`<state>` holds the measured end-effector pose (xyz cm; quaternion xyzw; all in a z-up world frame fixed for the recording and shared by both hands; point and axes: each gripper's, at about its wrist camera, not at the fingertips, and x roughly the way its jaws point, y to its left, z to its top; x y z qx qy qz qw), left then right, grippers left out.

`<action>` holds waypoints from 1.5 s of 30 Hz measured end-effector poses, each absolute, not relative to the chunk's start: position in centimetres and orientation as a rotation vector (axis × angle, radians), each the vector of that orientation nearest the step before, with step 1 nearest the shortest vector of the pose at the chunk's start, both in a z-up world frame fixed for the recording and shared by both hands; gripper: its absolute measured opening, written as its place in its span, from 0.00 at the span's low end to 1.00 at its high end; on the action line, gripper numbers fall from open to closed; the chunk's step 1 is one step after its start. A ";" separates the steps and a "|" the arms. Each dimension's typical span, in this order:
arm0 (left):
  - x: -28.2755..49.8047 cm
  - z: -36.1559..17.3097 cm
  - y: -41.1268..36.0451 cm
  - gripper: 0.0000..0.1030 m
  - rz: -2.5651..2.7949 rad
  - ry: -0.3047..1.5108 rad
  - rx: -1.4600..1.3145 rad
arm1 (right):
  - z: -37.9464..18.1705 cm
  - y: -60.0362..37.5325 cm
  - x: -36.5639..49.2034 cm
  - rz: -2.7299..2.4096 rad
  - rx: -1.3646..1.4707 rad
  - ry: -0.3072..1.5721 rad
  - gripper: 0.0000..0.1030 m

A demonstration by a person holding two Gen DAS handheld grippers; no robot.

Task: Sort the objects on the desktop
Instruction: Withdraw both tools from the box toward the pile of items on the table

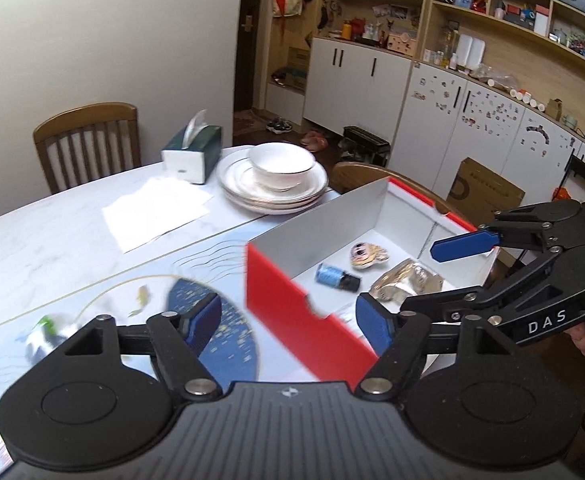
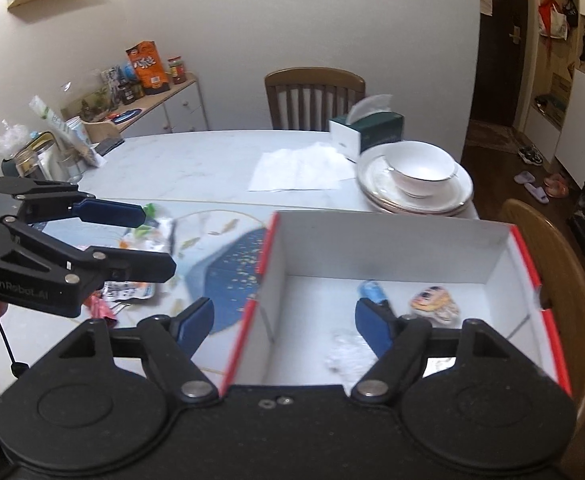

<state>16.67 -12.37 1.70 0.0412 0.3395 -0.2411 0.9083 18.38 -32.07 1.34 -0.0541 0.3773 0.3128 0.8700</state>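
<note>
At the left of the scene, the snack wrappers [image 2: 132, 256] are lying loose on the patterned mat [image 2: 228, 272] that is covering the near part of the surface [image 2: 196, 160]. The left tool [image 2: 148, 244] is hovering right over them with its blue-padded fingers [image 2: 110, 212] spread apart and gripping nothing. Farther back, a sheet of white tissue [image 2: 298, 170] is lying flat, with a green tissue box [image 2: 368, 130] just beyond it and a white bowl [image 2: 422, 170] sitting on stacked plates [image 2: 372, 190] to the right. To the right of the mat, the red box [image 1: 292, 304] with white walls is standing open on the surface. Inside it, a small blue bottle [image 1: 336, 276] is lying on its side, a cartoon-face charm [image 1: 366, 256] is resting just beyond it, and a crinkled foil packet [image 1: 406, 282] is sitting to their right. The right tool [image 1: 398, 276] is hanging over the box, released and holding nothing.
</note>
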 end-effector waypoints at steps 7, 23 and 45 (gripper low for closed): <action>15.3 1.4 -6.9 0.78 -0.471 0.702 0.052 | 1.4 -28.3 16.5 0.635 -0.107 0.785 0.76; 14.1 -0.4 3.3 1.00 -0.421 0.694 0.014 | -0.7 -19.7 12.3 0.601 -0.114 0.834 0.77; 15.8 -7.2 12.8 1.00 -0.322 0.757 0.156 | -5.9 -10.5 10.9 0.602 -0.172 0.885 0.77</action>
